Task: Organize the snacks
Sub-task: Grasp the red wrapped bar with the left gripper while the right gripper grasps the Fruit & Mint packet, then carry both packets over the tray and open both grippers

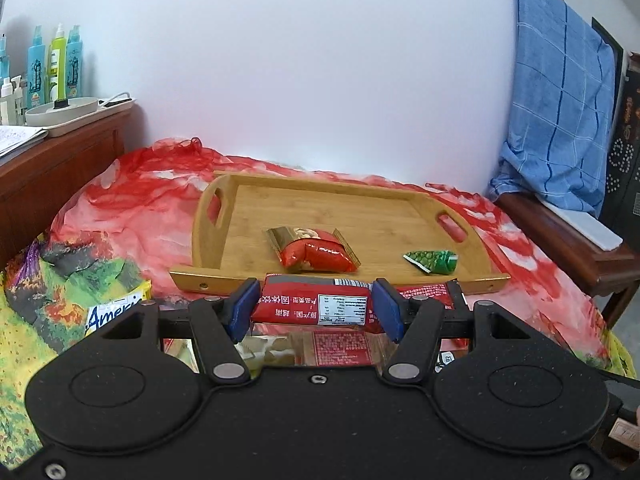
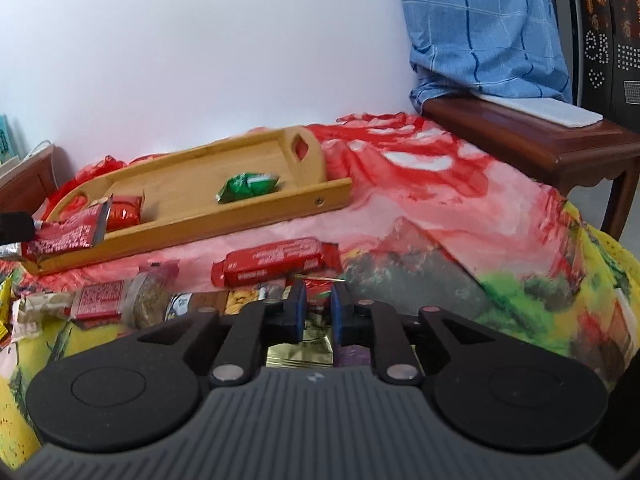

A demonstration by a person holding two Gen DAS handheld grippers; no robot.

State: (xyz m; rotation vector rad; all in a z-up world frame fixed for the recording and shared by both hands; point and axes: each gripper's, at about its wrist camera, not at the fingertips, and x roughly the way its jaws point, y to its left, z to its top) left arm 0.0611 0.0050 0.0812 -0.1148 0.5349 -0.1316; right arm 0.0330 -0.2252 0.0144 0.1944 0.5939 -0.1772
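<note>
Left tongs [image 1: 316, 308] clamp a red snack bar [image 1: 314, 304] just short of the bamboo tray [image 1: 240, 216], which holds two packets; right tongs [image 2: 318, 312] sit narrow, empty, over several loose snacks beside the tray.

Snacks on and around a bamboo tray on a bed.

A red bar [image 1: 316, 306] was lifted level at the near rim of the tray [image 1: 224, 280]. A red pouch [image 1: 316, 254] and a green packet [image 1: 432, 262] lay inside. Another red bar [image 2: 276, 260] and a round cracker pack [image 2: 120, 300] lay on the bedspread.
</note>
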